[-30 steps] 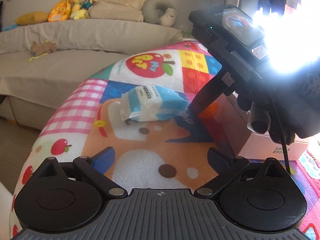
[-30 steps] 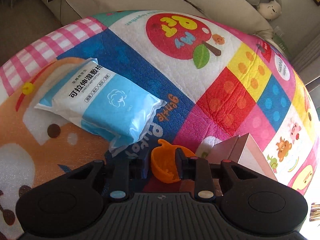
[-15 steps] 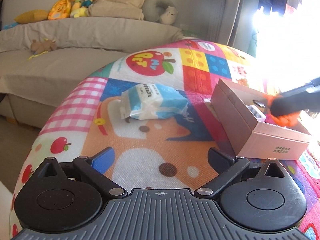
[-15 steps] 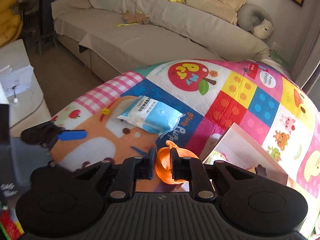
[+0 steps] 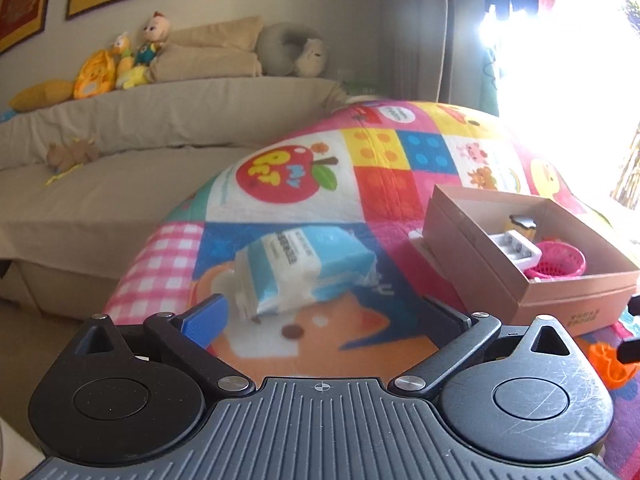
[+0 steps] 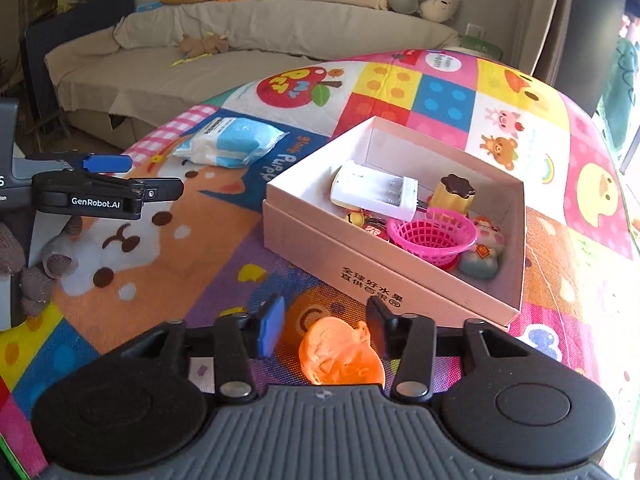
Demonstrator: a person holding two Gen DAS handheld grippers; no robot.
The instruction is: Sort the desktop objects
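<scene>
Lying loose between the right tongs (image 6: 326, 326), the orange toy (image 6: 340, 356) is no longer pinched — half a second ago both pads squeezed it, and now the jaws have just been opening and stand apart on either side of it, neither pad pressing. It rests on the colourful mat (image 6: 168, 272) just in front of the pink box (image 6: 372, 276), not inside it. A moment back it was held at the box; now it sits short of the near wall, so this drop looks like a miss or a set-down outside the container, and to my eye the toy would need picking up again to be sorted.

Past it, the box already holds a white battery case (image 6: 376, 190), a pink basket (image 6: 434, 234), a gold-and-brown jar (image 6: 456, 196) and some small figures.

Off to the side, the left tongs (image 5: 324, 314) are spread wide with nothing between them, and have edged closer to the blue-and-white wipes packet (image 5: 304, 268), which lies on the surface well apart from the box. That packet seems the next thing due for sorting.

Beyond the surface runs a covered sofa (image 5: 160, 128) with plush toys (image 5: 120, 64) along its back.
</scene>
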